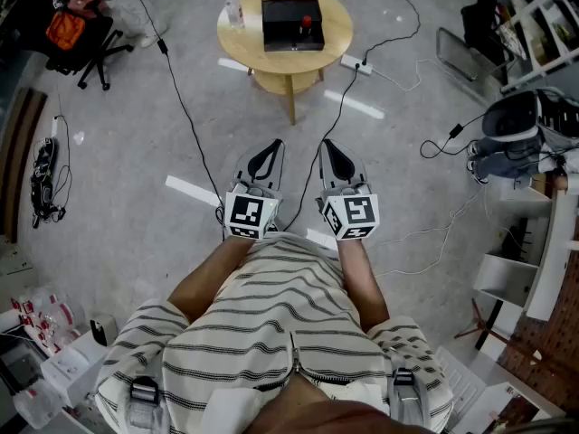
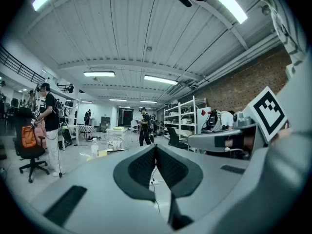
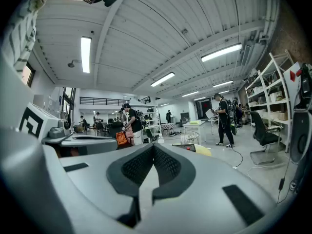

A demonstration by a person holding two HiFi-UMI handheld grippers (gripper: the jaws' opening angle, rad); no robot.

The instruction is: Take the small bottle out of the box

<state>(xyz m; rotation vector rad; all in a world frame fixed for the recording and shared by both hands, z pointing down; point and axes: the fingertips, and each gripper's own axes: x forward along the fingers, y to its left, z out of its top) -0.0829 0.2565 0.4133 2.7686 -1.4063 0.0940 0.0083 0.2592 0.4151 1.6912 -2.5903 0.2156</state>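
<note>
The round table (image 1: 242, 42) stands at 12 o'clock, well away from the person. The black box (image 1: 282, 25) sits on it. The small bottle (image 1: 307, 25) with a red top stands inside the box, on its 3 o'clock side. The left gripper (image 1: 272, 146) and right gripper (image 1: 327, 146) are close to the person's tummy. Both are squeezed closed, with nothing in them.

The person wears a cream top (image 1: 271, 328) with thin dark stripes; left gripper (image 1: 274, 145) and right gripper (image 1: 326, 145) are pale grey (black ribbed pads (image 2: 144, 165)), each carrying a black-and-white marker cube (image 1: 250, 216)
</note>
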